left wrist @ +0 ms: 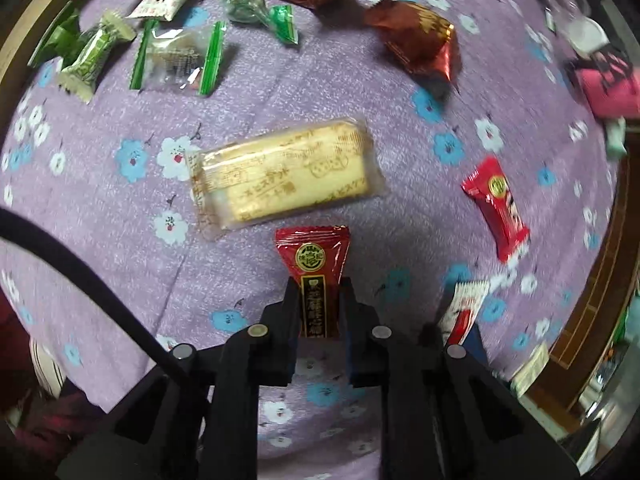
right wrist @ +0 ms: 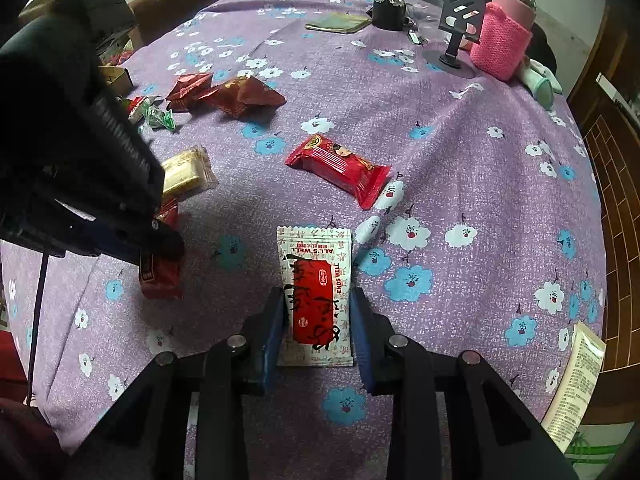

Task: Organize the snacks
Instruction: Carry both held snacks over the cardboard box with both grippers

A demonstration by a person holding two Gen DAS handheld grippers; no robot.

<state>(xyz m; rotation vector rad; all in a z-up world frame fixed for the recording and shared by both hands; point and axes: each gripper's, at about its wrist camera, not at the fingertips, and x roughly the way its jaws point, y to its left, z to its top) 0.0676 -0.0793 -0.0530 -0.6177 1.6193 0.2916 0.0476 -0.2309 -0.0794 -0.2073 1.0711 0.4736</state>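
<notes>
My left gripper (left wrist: 320,294) is shut on a dark red snack packet (left wrist: 314,268) with a gold round emblem, its top sticking out past the fingertips. In the right wrist view that packet (right wrist: 162,280) hangs under the left gripper's black body. My right gripper (right wrist: 317,312) is shut on a white packet with a red panel (right wrist: 316,280), blue pads pressing both long edges. A yellow biscuit packet (left wrist: 286,172) lies just ahead of the left gripper. A bright red packet (right wrist: 340,166) lies flat ahead of the right one.
Green-wrapped candies (left wrist: 256,12) and dark red foil packets (left wrist: 416,40) lie on the far side of the purple flowered tablecloth (right wrist: 460,152). A pink knitted bottle cover (right wrist: 502,40), a black stand (right wrist: 456,20) and a black pot (right wrist: 388,10) stand at the back. A printed leaflet (right wrist: 576,384) hangs at the right edge.
</notes>
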